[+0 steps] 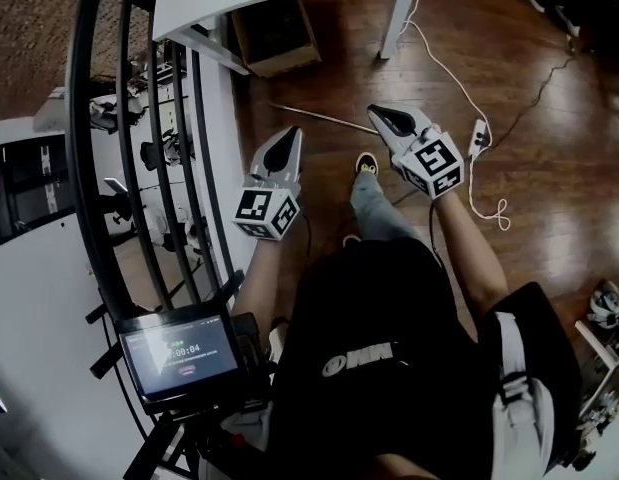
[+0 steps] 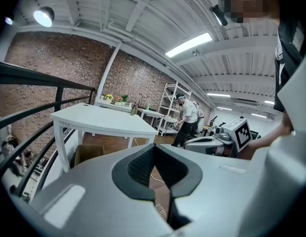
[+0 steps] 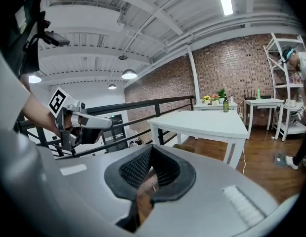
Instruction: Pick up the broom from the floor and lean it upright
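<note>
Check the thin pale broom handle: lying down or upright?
Lying down: in the head view the thin pale broom handle runs flat along the brown wooden floor, leaning on nothing.

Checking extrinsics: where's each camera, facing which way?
Head view: on the head, steeply down at the floor; torso, leg, left gripper, right gripper show.
Left gripper view: rides the left gripper, along its shut jaws toward the white table.
Right gripper view: rides the right gripper, shut jaws, same table.
Shared: both gripper views show table and the other gripper.
</note>
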`<state>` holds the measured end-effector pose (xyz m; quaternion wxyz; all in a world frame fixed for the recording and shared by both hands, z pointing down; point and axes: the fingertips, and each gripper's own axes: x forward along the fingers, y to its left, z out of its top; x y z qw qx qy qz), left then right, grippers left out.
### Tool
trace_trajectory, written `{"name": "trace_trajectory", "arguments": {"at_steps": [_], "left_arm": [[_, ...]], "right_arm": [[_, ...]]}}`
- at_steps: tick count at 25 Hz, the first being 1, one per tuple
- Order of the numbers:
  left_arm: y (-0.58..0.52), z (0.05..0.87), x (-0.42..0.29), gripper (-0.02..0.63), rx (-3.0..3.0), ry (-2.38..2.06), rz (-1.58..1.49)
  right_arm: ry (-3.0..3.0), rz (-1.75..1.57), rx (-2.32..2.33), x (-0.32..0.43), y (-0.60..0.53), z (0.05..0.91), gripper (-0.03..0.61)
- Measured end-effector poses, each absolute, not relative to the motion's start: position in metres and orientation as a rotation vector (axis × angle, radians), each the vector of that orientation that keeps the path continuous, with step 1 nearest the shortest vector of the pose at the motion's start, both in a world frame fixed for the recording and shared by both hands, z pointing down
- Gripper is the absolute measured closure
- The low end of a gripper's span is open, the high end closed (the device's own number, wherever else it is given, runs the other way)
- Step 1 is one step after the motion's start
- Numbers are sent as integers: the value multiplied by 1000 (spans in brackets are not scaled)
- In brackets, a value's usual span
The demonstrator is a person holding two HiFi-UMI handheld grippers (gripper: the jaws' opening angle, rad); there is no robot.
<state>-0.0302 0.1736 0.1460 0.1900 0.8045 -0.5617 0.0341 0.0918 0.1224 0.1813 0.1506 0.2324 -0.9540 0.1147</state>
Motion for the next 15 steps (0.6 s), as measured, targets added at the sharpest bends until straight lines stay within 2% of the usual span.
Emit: {"name": "trace_trajectory", "arguments": {"at_steps": [7,11,15], "left_arm": [[119,160,-40,600,2303,-1530,184],[120,167,-49,600,2266,-1508,142],[119,184,-61,600,2263,-1493,223]], "right_arm": [[-2740,292,602,74,63,183,575],[-2731,296,579,72,65,182,575],[-2695,297,537,62,64,199,574]]}}
